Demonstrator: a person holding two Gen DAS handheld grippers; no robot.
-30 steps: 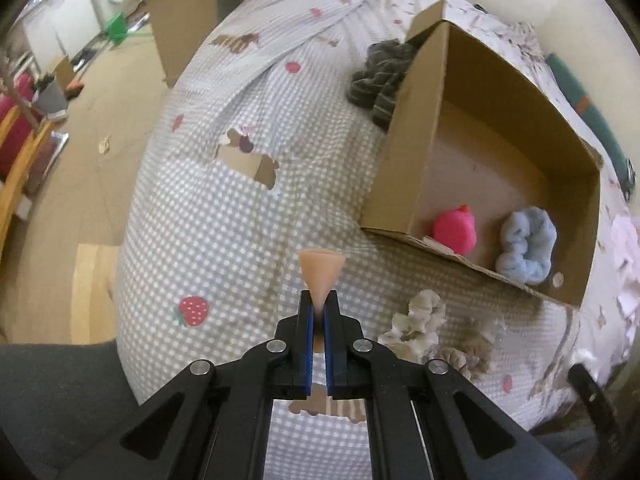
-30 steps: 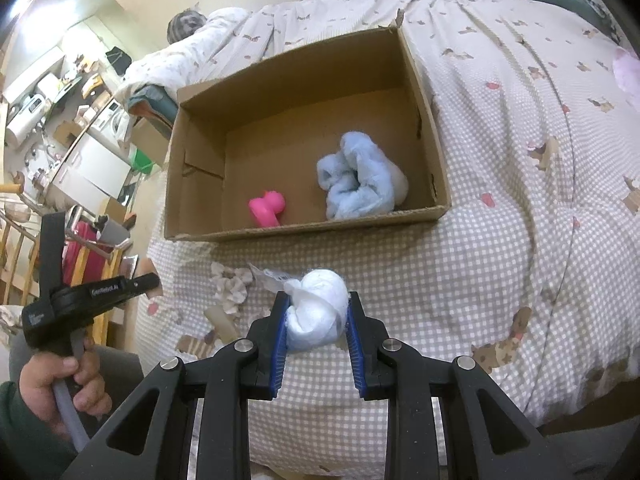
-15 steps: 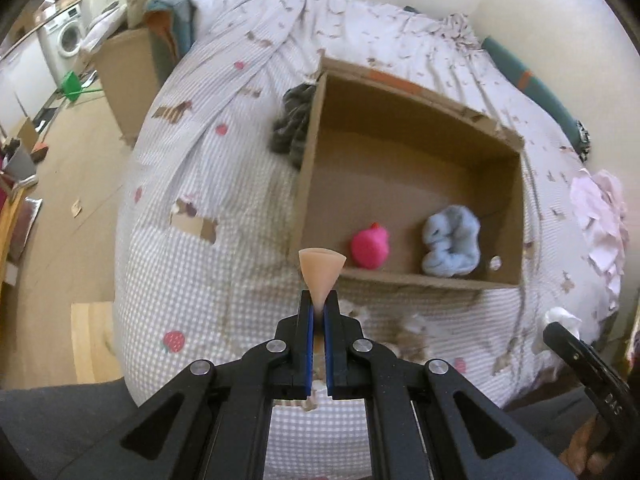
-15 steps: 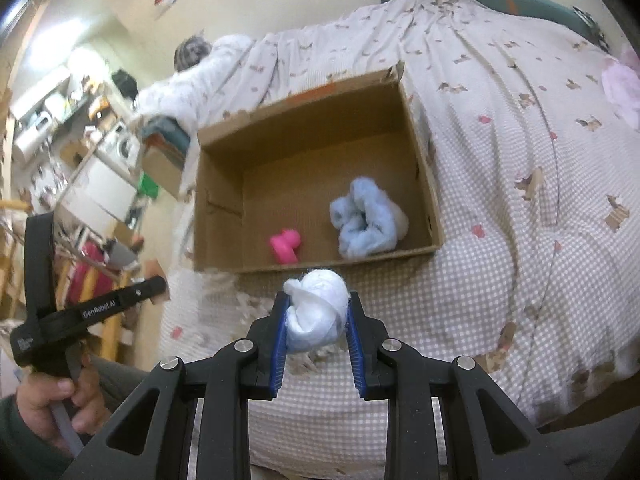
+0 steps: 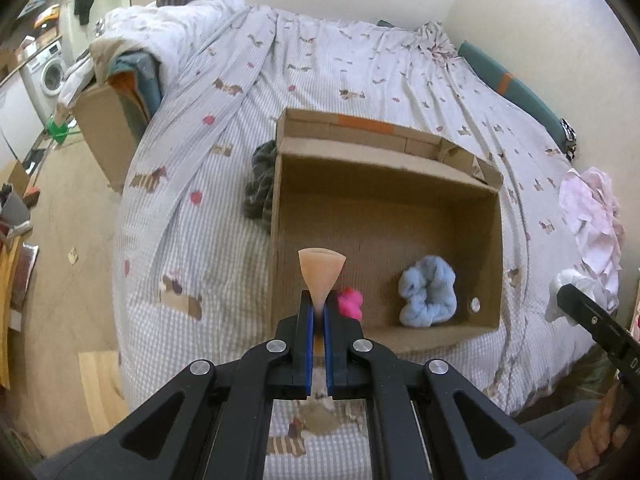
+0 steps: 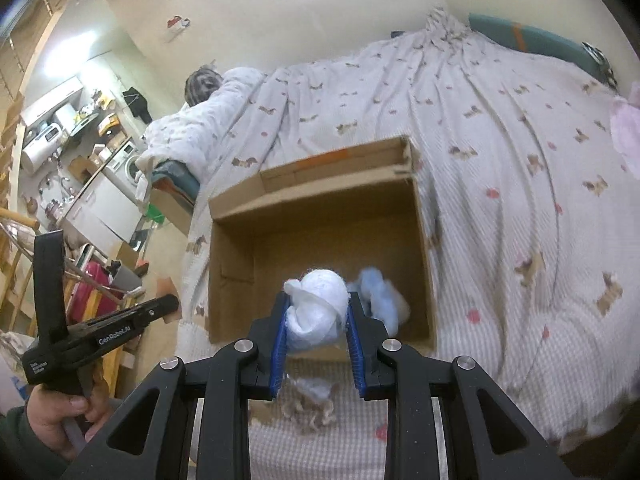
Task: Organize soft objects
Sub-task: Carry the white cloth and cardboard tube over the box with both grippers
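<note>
Two soft items boxed: pink toy [image 5: 351,302] and blue scrunchie [image 5: 429,298] in box [image 5: 384,168]. Left gripper [image 5: 319,312] clenched on peach sponge [image 5: 322,270]; right gripper [image 6: 317,320] grasping white wad [image 6: 318,308], both near box front. Pending: dark scrunchie [image 5: 260,184] beside box, beige scraps [image 6: 310,410] on bed [image 5: 320,60].

Left wrist cam sits behind the left gripper [image 5: 318,312], above and in front of the cardboard box [image 5: 384,168], tilted steeply down, so it sees into the box w/ the bed beyond it and floor to the box's left. Right wrist cam rides behind the right gripper [image 6: 316,312], also on the box's [image 6: 320,208] near side, angled less steeply, taking in wall above the box and a kitchen area far left of it. Both views share the box, its near wall close to the fingertips, plus the checked bedspread [image 5: 200,240] around it. Each cam catches the other gripper at frame edge.
</note>
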